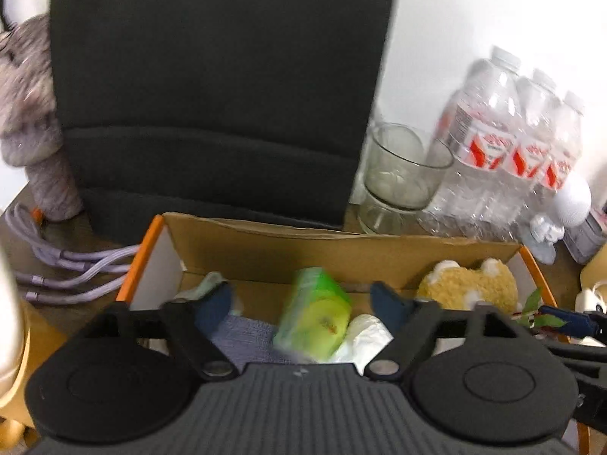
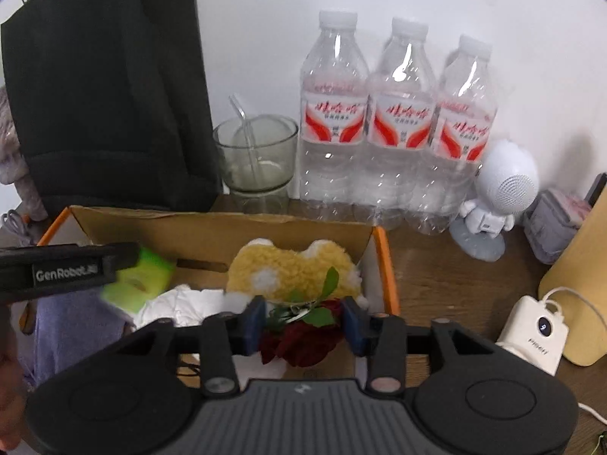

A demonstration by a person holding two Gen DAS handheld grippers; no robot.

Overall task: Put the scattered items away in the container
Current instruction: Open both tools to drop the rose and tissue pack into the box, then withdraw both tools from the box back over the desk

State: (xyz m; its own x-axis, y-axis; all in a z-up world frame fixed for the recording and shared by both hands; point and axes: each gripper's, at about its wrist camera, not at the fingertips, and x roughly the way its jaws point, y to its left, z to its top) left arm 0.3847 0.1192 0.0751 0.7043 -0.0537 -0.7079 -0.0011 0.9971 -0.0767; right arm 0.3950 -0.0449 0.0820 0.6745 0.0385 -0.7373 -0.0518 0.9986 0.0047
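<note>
An open cardboard box (image 1: 265,244) with orange edges holds a yellow plush (image 1: 468,284), white tissue (image 1: 366,337), a purple cloth (image 1: 242,337) and a blurred green pack (image 1: 315,314). My left gripper (image 1: 303,303) is open above the box, with the green pack between its fingers but not touching them. In the right wrist view my right gripper (image 2: 303,326) is shut on a dark red rose (image 2: 303,341) with green leaves, held over the box (image 2: 220,227) in front of the yellow plush (image 2: 292,269). The green pack (image 2: 140,280) lies at the left there.
A black backpack (image 1: 220,87) stands behind the box. A glass cup (image 2: 258,155), three water bottles (image 2: 398,121), a white astronaut speaker (image 2: 497,197), a white power bank (image 2: 535,333) and a yellow object (image 2: 580,276) stand to the right. Purple cables (image 1: 64,265) and a grey plush (image 1: 30,113) lie left.
</note>
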